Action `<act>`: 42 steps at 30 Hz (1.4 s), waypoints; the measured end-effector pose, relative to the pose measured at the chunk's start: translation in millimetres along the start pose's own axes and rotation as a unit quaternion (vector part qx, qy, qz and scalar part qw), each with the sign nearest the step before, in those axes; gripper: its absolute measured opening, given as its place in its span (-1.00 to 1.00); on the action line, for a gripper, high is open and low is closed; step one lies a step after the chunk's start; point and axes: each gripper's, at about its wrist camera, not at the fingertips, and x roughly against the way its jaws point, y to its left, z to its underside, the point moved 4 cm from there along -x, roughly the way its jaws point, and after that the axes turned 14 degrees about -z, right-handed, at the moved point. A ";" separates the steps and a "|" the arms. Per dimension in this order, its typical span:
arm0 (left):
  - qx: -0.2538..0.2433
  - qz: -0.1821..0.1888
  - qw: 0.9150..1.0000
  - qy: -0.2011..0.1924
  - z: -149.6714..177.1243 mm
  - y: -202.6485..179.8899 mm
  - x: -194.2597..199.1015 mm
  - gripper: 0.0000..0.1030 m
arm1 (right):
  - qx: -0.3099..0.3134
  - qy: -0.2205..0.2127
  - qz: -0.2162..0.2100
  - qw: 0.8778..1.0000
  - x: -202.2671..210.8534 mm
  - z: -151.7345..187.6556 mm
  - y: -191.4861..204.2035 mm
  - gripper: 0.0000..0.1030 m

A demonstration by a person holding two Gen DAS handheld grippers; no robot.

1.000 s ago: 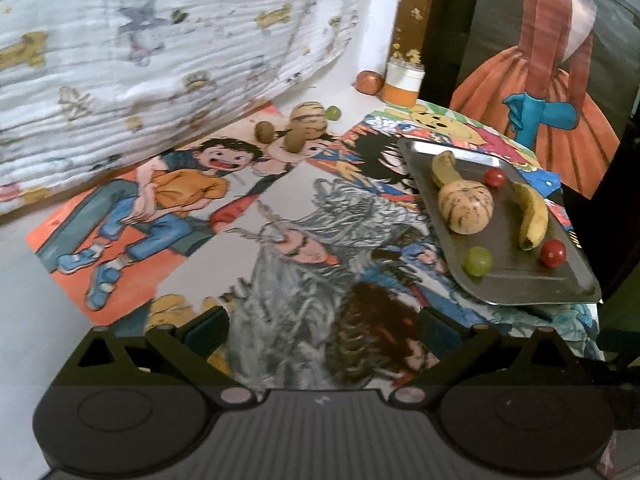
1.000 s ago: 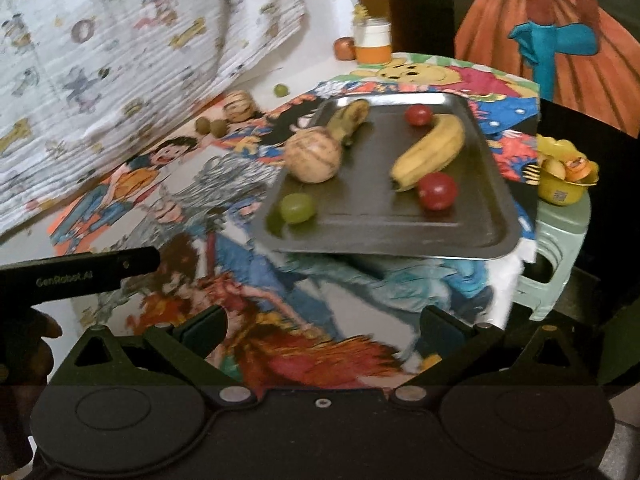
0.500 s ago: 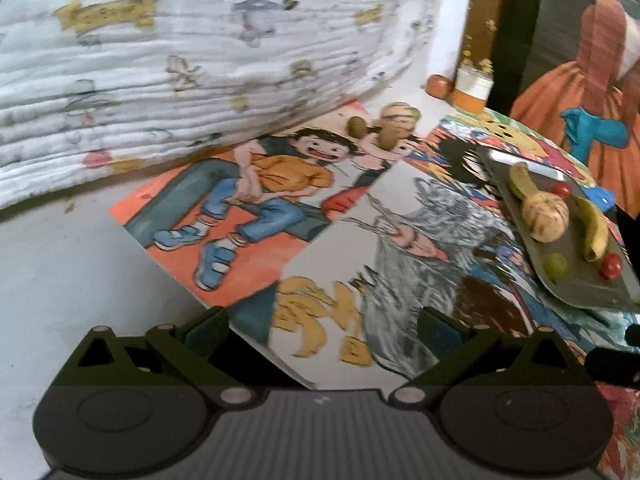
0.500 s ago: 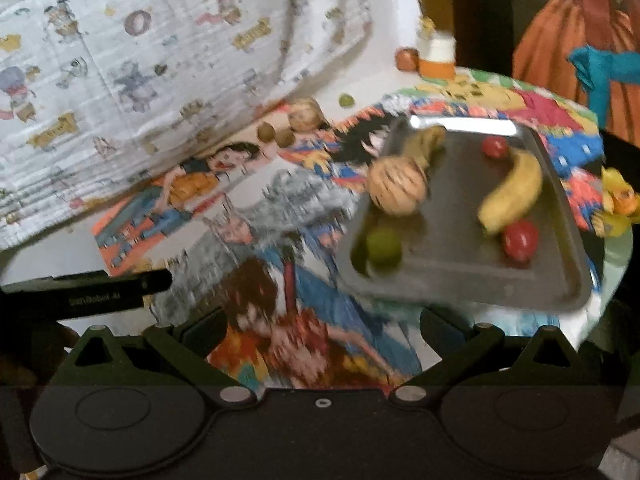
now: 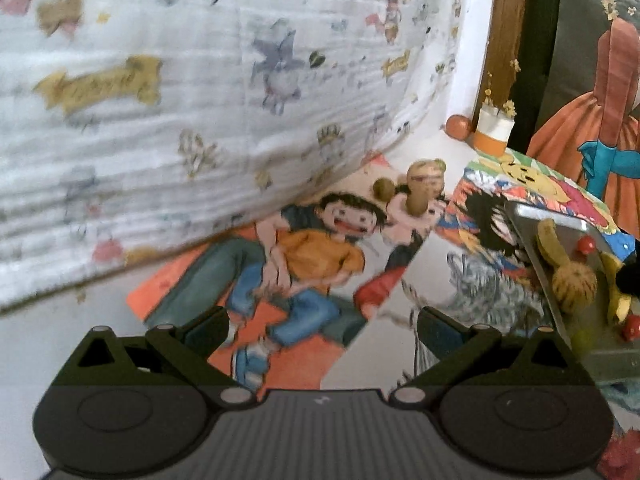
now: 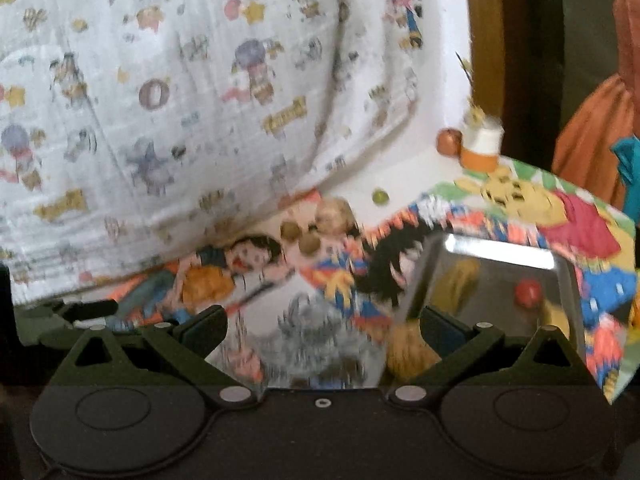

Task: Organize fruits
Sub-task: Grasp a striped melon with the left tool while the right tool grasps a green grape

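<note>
The left tool (image 5: 322, 328) stands wide open with nothing between its fingers, hovering over the cartoon posters (image 5: 312, 256) that cover the worktop. The right tool (image 6: 322, 326) is likewise spread wide and empty, low over the same posters, its right finger close in front of the near end of the metal tray (image 6: 500, 258).

On the tray, the left view shows a round striped melon (image 5: 574, 284), a long yellow-green fruit (image 5: 550, 240) just behind it, a small red fruit (image 5: 585, 244) and part of a banana (image 5: 618, 304) at the far right, half hidden by a dark shape that is probably the other tool. Another red fruit (image 5: 631, 327) sits near the tray's front edge. The right view is badly smeared, so the tray's contents there are only blobs.

Well apart from the tray, a loose group still lies on the posters beside the hanging patterned cloth (image 5: 200, 100): a pale round melon (image 5: 425, 174) with two small brown fruits (image 5: 383, 187) close by it. A green grape (image 6: 380, 197) rests alone on the bare worktop behind them, and an orange-brown fruit (image 5: 458, 127) sits beside a small jar (image 5: 494, 134) in the corner.

Judged from this, the sorting is about halfway: several fruits are gathered on the tray and about five remain to collect.
</note>
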 end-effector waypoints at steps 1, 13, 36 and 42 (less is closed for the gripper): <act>-0.002 0.001 1.000 -0.004 -4.0 -1.2 -1.8 0.99 | 0.003 -0.002 -0.005 1.000 -2.9 -10.5 -2.6 0.99; -0.024 0.032 0.999 -0.032 -42.5 -29.2 -33.3 0.99 | 0.029 0.027 -0.022 0.999 -60.5 -99.0 -46.9 0.99; -0.090 0.144 0.983 -0.063 -119.8 -139.5 -160.7 0.79 | -0.130 0.067 -0.034 0.989 -257.1 -137.8 -176.4 0.18; -0.111 0.151 0.981 -0.051 -120.0 -155.0 -177.7 0.58 | -0.127 0.076 -0.023 0.989 -277.1 -129.8 -182.7 0.01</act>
